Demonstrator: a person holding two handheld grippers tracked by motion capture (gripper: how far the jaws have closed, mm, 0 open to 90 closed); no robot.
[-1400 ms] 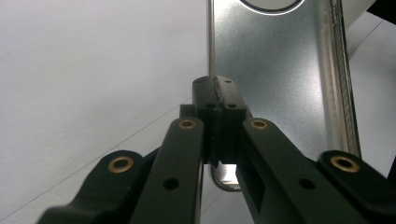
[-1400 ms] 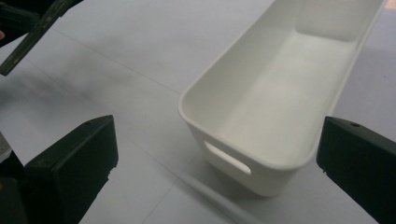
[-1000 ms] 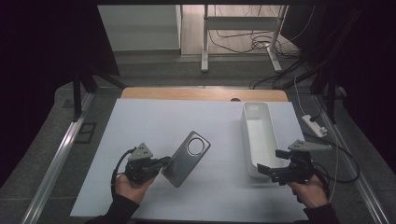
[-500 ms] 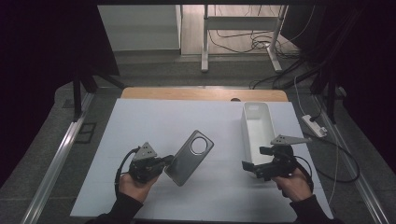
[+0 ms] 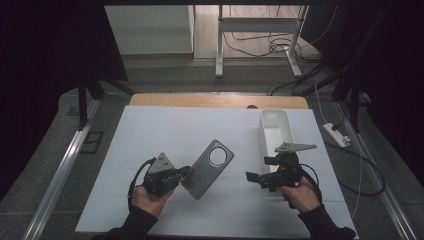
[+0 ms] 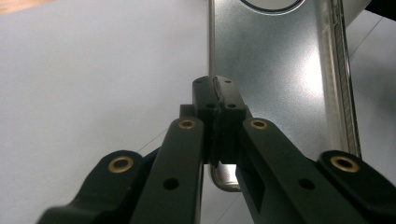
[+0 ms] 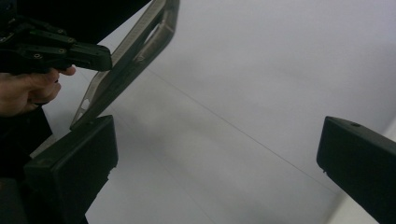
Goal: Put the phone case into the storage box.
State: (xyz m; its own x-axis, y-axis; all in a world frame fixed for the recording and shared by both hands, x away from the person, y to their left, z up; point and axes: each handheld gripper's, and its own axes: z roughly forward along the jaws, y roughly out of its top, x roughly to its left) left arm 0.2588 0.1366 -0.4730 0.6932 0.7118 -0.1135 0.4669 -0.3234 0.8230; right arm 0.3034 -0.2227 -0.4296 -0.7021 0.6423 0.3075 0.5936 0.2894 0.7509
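Observation:
A grey phone case point(image 5: 207, 167) with a round camera hole is held tilted over the white table sheet point(image 5: 165, 135). My left gripper point(image 5: 184, 172) is shut on its near long edge. In the left gripper view the jaws point(image 6: 215, 86) pinch that edge, and the case's inner face point(image 6: 275, 70) stretches away to the right. My right gripper point(image 5: 260, 169) hovers to the right of the case, apart from it, with its jaws wide open. In the right gripper view the gripper point(image 7: 219, 149) holds nothing; the case point(image 7: 135, 51) and the left gripper point(image 7: 105, 57) sit at upper left.
A long white bin point(image 5: 276, 131) stands on the sheet behind the right gripper. A wooden table edge point(image 5: 200, 101) runs along the back. A power strip point(image 5: 336, 135) and cables lie off the table at the right.
The right gripper has moved left, away from the white bin and toward the case. The left gripper keeps its hold, and the case has shifted only slightly.

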